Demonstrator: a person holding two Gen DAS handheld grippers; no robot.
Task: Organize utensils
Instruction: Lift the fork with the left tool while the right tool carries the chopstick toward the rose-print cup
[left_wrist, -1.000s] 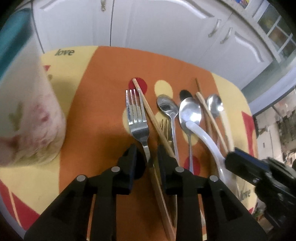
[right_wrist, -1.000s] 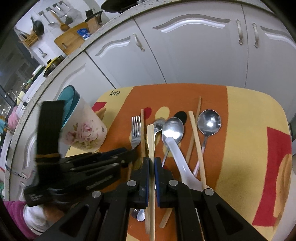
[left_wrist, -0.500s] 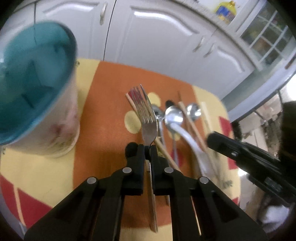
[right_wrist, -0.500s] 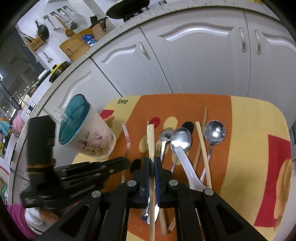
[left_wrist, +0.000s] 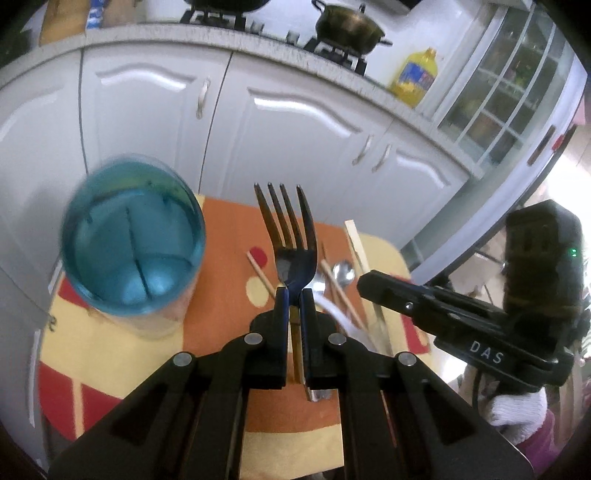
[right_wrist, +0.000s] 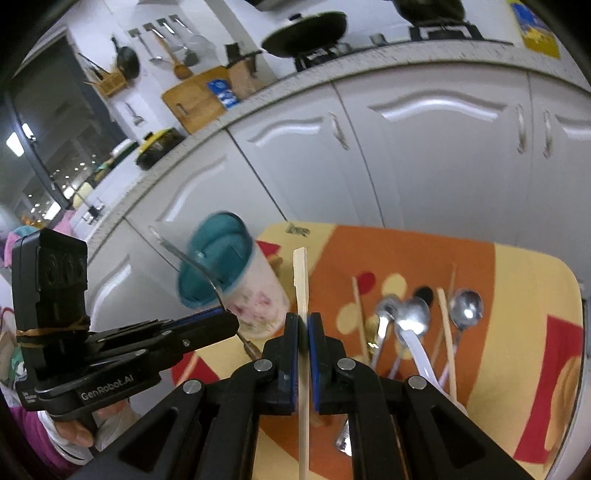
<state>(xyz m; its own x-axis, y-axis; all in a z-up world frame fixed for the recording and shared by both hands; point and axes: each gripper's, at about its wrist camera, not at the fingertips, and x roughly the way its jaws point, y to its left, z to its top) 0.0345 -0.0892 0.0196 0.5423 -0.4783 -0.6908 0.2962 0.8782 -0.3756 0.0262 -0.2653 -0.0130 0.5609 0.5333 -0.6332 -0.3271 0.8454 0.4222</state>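
My left gripper (left_wrist: 291, 295) sits raised above the table, its jaws pinched nearly together on a thin metal handle that runs back between them. My right gripper (right_wrist: 303, 321) is also lifted, jaws pressed onto a slim wooden stick standing up between the fingers (right_wrist: 290, 332). Each gripper appears in the other's view, side by side and apart.

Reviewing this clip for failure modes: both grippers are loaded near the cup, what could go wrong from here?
1. The left gripper pinches the fork only at its neck, so it may pivot or slip on the way to the cup.
2. The right gripper holds a long chopstick close beside the left; both heading for the cup could collide.
3. A knock might tip the cup.
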